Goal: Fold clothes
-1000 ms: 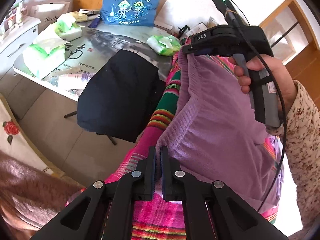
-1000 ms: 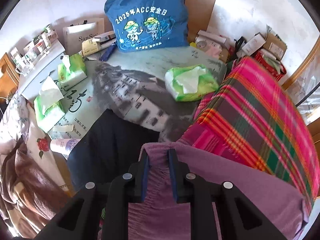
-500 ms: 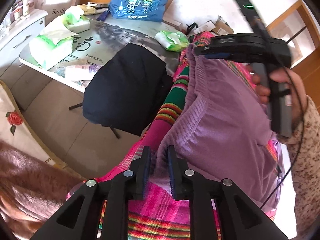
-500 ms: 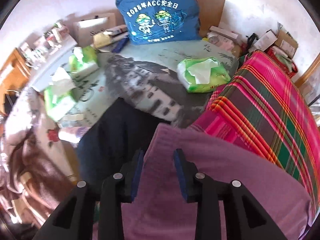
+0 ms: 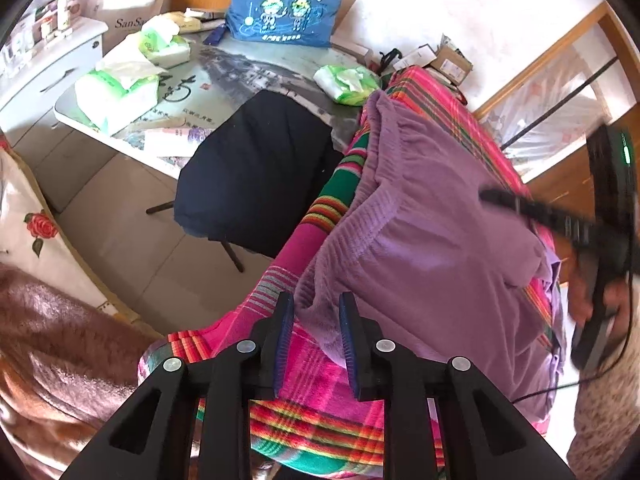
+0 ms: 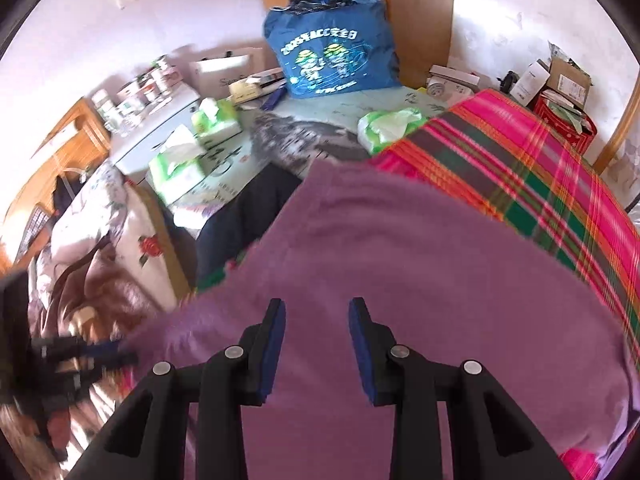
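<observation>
A purple knit garment (image 5: 420,240) (image 6: 400,260) lies spread on a surface covered with a pink, green and orange plaid cloth (image 5: 320,380) (image 6: 540,160). My left gripper (image 5: 316,312) is at the garment's near corner. Its jaws are opening, the corner lies loosely between the blue pads (image 5: 285,320), and I see no pinch. My right gripper (image 6: 316,316) hovers open over the middle of the garment with nothing between its fingers. In the left wrist view it is a blurred black shape (image 5: 496,200) at the right, held by a hand (image 5: 588,292).
A dark folded garment (image 5: 256,168) (image 6: 248,216) hangs over the edge of a printed table (image 5: 224,92). On that table are tissue packs (image 5: 116,96), a blue bag (image 5: 284,4) and small boxes. Rose-print bedding (image 5: 32,220) and a brown blanket (image 5: 52,344) lie to the left.
The left jaws went from shut on the garment's corner to apart. The right gripper let go of the far edge, opened, and pulled back over the garment toward the right.
</observation>
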`<action>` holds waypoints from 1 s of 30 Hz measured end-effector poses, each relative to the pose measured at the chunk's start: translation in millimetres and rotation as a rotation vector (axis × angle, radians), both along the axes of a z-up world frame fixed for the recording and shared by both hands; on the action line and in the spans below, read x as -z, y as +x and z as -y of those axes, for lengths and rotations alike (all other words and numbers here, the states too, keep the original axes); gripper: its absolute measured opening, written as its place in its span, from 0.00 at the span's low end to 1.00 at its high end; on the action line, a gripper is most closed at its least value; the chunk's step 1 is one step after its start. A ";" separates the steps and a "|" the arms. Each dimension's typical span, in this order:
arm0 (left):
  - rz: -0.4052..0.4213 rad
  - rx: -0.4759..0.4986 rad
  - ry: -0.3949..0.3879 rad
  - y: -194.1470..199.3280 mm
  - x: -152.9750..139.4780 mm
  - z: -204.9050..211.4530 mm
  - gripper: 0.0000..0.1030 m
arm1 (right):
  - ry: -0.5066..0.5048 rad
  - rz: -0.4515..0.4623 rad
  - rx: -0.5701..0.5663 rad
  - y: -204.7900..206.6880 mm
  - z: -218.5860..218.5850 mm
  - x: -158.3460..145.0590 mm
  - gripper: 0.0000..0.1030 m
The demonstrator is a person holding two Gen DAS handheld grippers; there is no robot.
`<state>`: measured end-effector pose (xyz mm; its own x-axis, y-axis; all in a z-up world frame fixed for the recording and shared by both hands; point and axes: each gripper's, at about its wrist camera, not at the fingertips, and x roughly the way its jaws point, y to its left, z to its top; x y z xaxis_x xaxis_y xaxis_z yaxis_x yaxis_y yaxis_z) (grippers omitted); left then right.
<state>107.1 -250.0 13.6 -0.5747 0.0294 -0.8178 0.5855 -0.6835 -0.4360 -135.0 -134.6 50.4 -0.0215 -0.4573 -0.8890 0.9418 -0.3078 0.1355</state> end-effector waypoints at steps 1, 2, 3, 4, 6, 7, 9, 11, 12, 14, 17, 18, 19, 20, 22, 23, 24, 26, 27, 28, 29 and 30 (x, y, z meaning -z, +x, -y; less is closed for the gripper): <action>-0.003 -0.002 -0.012 0.5 -2.8 -1.5 0.23 | -0.002 0.006 -0.014 5.9 -10.1 1.1 0.32; -0.006 -0.003 -0.025 1.0 -5.7 -3.0 0.23 | -0.007 0.013 -0.035 14.2 -22.2 2.6 0.32; -0.011 -0.003 -0.037 1.1 -9.3 -4.9 0.23 | -0.011 0.022 -0.055 21.9 -33.8 4.0 0.32; -0.016 -0.003 -0.048 1.1 -12.9 -6.8 0.23 | -0.017 0.040 -0.066 27.8 -42.9 5.2 0.32; -0.035 -0.008 -0.056 1.8 -19.7 -7.4 0.23 | -0.028 0.076 -0.089 39.5 -61.0 7.6 0.32; -0.037 -0.012 -0.057 1.3 -20.9 -8.0 0.23 | -0.034 0.100 -0.098 45.7 -69.8 9.3 0.32; -0.040 -0.019 -0.060 0.3 -23.5 -9.1 0.23 | -0.045 0.133 -0.110 59.4 -88.6 14.6 0.32; -0.042 -0.011 -0.051 -3.2 -24.1 -11.5 0.23 | -0.048 0.134 -0.141 78.2 -105.1 22.1 0.32; -0.051 0.010 -0.036 -8.5 -23.1 -14.8 0.23 | -0.055 0.133 -0.154 86.1 -110.5 25.2 0.32; -0.057 0.040 -0.036 -17.6 -21.9 -21.4 0.23 | -0.063 0.136 -0.166 98.9 -117.1 32.6 0.32; -0.025 0.060 -0.036 -34.4 -14.1 -27.7 0.23 | -0.064 0.142 -0.183 115.4 -122.5 41.7 0.32; -0.020 0.080 -0.030 -39.0 -10.5 -31.1 0.23 | -0.063 0.139 -0.188 121.2 -123.9 44.9 0.32; -0.006 0.098 -0.039 -42.0 -7.9 -34.2 0.23 | -0.062 0.136 -0.193 126.9 -125.3 47.7 0.32; 0.021 0.108 -0.051 -44.5 -4.5 -36.5 0.23 | -0.065 0.134 -0.197 131.8 -127.0 49.1 0.32; 0.070 0.089 -0.050 -43.0 4.6 -36.1 0.23 | -0.076 0.145 -0.210 140.8 -131.1 50.6 0.32; 0.092 0.080 -0.049 -42.0 8.9 -35.8 0.23 | -0.083 0.154 -0.217 144.7 -133.6 50.8 0.32; 0.094 0.071 -0.043 -38.4 10.9 -34.3 0.23 | -0.085 0.157 -0.219 147.2 -136.2 50.9 0.32; 0.095 0.054 -0.032 -31.2 14.8 -31.3 0.23 | -0.089 0.165 -0.216 149.6 -140.6 51.0 0.32; 0.084 0.049 -0.028 -27.1 15.3 -30.5 0.23 | -0.092 0.169 -0.211 149.5 -142.5 50.9 0.32; 0.082 0.047 -0.027 -25.3 15.2 -30.3 0.23 | -0.097 0.170 -0.202 147.9 -144.5 50.1 0.32; 0.079 0.046 -0.027 -23.5 15.3 -30.4 0.23 | -0.103 0.168 -0.192 146.3 -146.5 49.1 0.32; 0.076 0.044 -0.027 -21.7 15.4 -30.4 0.23 | -0.113 0.155 -0.179 144.6 -148.1 47.5 0.32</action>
